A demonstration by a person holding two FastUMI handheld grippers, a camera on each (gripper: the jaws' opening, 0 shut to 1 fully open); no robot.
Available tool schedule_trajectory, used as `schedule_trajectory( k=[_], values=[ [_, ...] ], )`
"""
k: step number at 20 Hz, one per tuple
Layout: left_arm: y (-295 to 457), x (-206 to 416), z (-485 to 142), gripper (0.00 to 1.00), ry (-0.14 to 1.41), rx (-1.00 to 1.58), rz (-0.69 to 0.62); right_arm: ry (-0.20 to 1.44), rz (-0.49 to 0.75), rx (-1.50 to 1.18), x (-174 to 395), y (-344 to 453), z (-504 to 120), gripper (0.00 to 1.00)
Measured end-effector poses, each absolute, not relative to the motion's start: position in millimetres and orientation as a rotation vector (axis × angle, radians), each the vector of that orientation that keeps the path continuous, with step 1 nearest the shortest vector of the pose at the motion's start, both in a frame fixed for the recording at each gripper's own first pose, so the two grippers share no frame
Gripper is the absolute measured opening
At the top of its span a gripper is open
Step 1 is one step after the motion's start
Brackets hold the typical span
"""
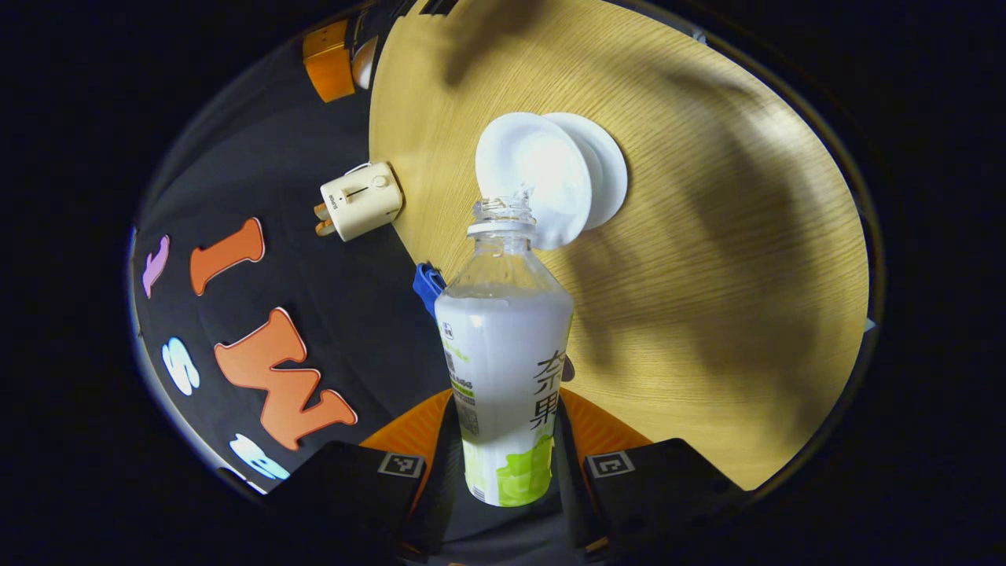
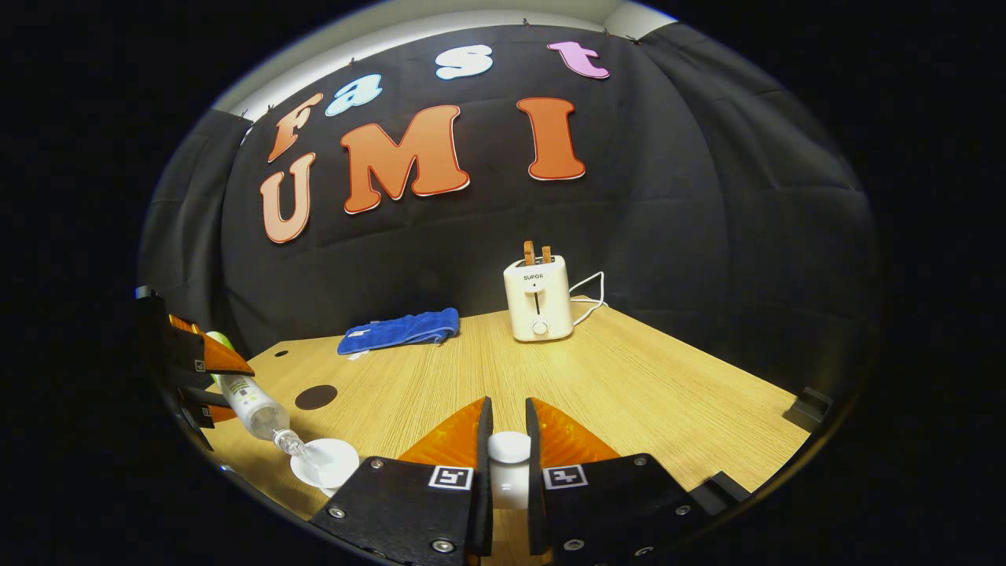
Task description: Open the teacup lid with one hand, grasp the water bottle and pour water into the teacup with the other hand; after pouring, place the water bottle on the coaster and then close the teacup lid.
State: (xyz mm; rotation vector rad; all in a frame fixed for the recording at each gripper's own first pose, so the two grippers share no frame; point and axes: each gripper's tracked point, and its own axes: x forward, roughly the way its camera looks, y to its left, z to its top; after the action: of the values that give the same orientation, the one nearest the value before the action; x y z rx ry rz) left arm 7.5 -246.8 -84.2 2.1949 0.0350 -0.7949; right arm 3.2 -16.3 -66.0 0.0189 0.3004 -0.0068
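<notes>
My left gripper (image 1: 507,440) is shut on a clear water bottle (image 1: 503,369) with a white and green label. The bottle is tilted forward, its uncapped mouth (image 1: 503,212) at the rim of the open white teacup (image 1: 542,185), which stands on a white saucer (image 1: 609,177). In the right gripper view the same bottle (image 2: 251,405) leans down to the teacup (image 2: 326,464) at the lower left, held by the left gripper (image 2: 196,362). My right gripper (image 2: 508,440) is shut on the white teacup lid (image 2: 509,450), held above the table. A dark round coaster (image 2: 316,397) lies behind the cup.
A cream toaster (image 2: 537,299) with its white cord stands at the back of the wooden table (image 2: 629,377), and a folded blue cloth (image 2: 399,330) lies to its left. The toaster (image 1: 361,200) and cloth (image 1: 427,283) also sit near the table edge in the left gripper view.
</notes>
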Motion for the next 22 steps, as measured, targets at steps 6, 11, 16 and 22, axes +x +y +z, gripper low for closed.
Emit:
schedule_trajectory(
  k=[6,11,16,22],
  values=[
    [-256.5,9.2,-70.3,0.61,-0.045,2.297,-0.773,0.303,-0.017,0.022,4.2,-21.7,-67.0,0.18],
    [-260.8,10.2,-65.1,0.63,-0.082,2.369,-0.77,0.304,-0.019,0.02,3.4,-23.4,-67.2,0.18],
    [-264.2,5.7,-62.6,0.59,-0.122,2.399,-0.761,0.309,-0.02,0.021,3.7,-24.3,-68.9,0.18],
    [-253.2,5.1,-77.6,0.61,0.01,2.258,-0.849,0.305,-0.024,0.033,2.7,-28.1,-66.7,0.18]
  ],
)
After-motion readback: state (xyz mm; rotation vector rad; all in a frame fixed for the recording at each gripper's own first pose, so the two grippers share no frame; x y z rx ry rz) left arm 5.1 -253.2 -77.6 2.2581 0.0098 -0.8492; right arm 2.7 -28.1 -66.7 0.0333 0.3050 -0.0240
